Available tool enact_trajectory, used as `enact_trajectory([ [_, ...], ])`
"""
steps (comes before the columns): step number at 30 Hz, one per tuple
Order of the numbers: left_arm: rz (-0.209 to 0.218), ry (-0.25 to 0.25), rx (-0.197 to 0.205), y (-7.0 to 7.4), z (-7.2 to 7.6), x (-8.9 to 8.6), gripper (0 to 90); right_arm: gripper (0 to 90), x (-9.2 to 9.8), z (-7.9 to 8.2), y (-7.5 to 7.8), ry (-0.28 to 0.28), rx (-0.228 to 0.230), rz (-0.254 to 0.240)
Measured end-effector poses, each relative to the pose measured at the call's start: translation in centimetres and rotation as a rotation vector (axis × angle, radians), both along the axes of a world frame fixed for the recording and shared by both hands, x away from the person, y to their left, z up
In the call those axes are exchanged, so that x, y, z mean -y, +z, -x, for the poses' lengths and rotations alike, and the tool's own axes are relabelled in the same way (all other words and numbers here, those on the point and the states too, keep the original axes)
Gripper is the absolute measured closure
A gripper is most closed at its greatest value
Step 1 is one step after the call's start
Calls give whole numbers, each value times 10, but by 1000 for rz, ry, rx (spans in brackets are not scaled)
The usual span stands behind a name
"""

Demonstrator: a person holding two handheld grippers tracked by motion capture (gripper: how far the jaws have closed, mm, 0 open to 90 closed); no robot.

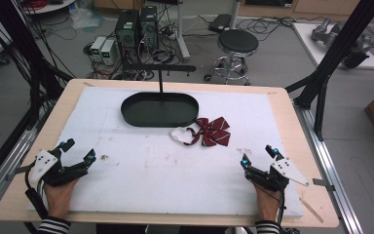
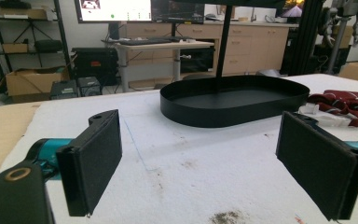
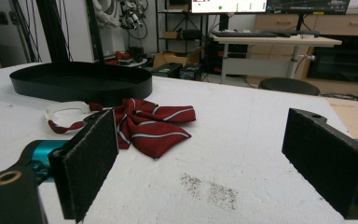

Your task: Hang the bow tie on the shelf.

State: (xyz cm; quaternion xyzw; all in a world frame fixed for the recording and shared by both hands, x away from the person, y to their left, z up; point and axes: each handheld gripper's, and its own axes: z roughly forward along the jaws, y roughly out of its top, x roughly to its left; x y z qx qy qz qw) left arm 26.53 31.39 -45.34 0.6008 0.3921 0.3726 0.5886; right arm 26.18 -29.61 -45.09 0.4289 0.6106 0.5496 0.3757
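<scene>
A dark red striped bow tie with a white neck strap lies on the white foam mat, just right of a black oval tray. The tray is empty and has a thin upright post. My left gripper rests open at the mat's front left, its pads wide apart with nothing between them. At the front right, my right gripper stands open too. The bow tie lies ahead and left of the right gripper's pads.
The wooden table edges the mat on all sides. A wooden stick lies at the front right corner. Beyond the far edge are a black stool, computers and cables on the floor. Small dark stains mark the mat.
</scene>
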Motion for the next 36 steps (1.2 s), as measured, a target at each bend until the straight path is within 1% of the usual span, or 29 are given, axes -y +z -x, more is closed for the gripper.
enact_trajectory([
  [1,1,0,0,0,0,0,147,96,0,0,0,0,0,0],
  [2,1,1,0,0,0,0,147,96,1,-1,1,-1,-12,16],
  [4,4,3,-4,0,0,0,147,97,1,0,4,-4,-12,43],
  [6,8,3,-6,0,-1,0,147,96,1,0,9,2,-20,43],
  [9,7,4,-8,0,-1,-1,147,97,0,-2,21,12,-42,35],
  [10,7,4,-8,0,-1,-1,147,97,0,-2,21,12,-42,35],
  [11,8,6,-4,0,-1,0,147,96,-3,-4,29,25,-47,25],
  [12,2,7,-1,0,0,0,147,97,-5,-5,33,35,-46,27],
  [13,2,7,-1,0,0,0,147,97,-5,-5,33,35,-46,27],
  [14,3,7,-1,0,0,0,147,96,-11,-8,41,52,-51,38],
  [17,3,6,-2,0,0,0,147,97,-20,-13,54,84,-56,76],
  [18,3,6,-2,0,0,0,147,97,-24,-15,58,98,-65,85],
  [19,2,6,-1,0,0,0,147,97,-27,-17,62,109,-75,98],
  [20,2,6,-1,0,0,0,147,97,-27,-17,62,109,-75,98],
  [21,3,5,-2,0,0,0,147,97,-34,-21,69,145,-94,108],
  [22,6,6,-2,0,0,0,147,97,-37,-24,72,168,-105,114],
  [23,7,6,-3,0,0,0,147,97,-37,-24,72,168,-105,114],
  [24,9,7,-3,0,0,0,147,98,-45,-27,78,201,-129,137],
  [26,7,6,-3,0,0,-1,147,98,-52,-31,82,228,-154,159],
  [28,5,7,-3,0,0,-1,147,98,-59,-36,85,253,-164,163],
  [30,8,8,-4,0,0,-1,147,98,-66,-40,87,275,-185,165],
  [31,8,9,-4,0,0,-1,147,98,-66,-40,87,275,-185,165],
  [33,9,9,-4,0,0,-1,147,123,-77,-47,90,316,-215,186],
  [34,10,9,-4,0,0,-1,147,123,-77,-47,90,316,-215,186],
  [35,11,10,-4,0,0,-1,147,141,-85,-52,93,346,-222,208],
  [36,13,11,-5,0,-1,-1,147,141,-89,-55,94,353,-220,216],
])
